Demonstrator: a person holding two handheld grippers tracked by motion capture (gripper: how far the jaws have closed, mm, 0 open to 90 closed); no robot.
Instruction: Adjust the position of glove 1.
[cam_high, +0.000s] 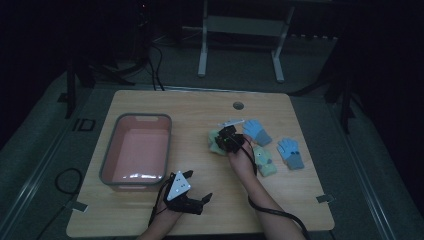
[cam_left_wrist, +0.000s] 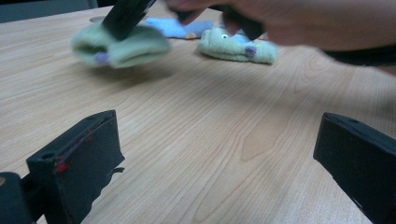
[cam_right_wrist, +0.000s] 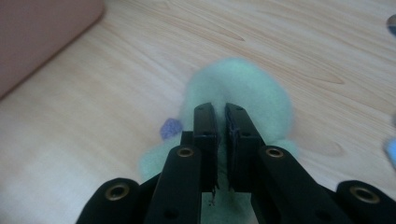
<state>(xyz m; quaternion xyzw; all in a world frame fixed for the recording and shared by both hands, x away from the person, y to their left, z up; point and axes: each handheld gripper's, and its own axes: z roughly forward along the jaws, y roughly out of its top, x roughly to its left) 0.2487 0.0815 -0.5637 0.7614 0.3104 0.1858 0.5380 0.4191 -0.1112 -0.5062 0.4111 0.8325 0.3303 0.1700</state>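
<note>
My right gripper (cam_right_wrist: 221, 112) is shut on a pale green glove (cam_right_wrist: 243, 88) with a small purple spot; the fabric is pinched between the two black jaws. In the left gripper view this green glove (cam_left_wrist: 120, 44) hangs just above the wood, over its shadow. From above, the right gripper (cam_high: 229, 137) and the held glove (cam_high: 216, 141) sit at the middle of the table (cam_high: 200, 110). A second green glove (cam_high: 264, 161) lies right of the hand. My left gripper (cam_high: 197, 202) rests near the front edge, open, with bare wood between its jaws (cam_left_wrist: 219, 158).
A pink bin (cam_high: 136, 150) with a grey rim stands at the left of the table. Two blue gloves (cam_high: 257, 131) (cam_high: 291, 152) lie to the right. A cable hole (cam_high: 238, 105) is near the far edge. A cable trails from the right forearm.
</note>
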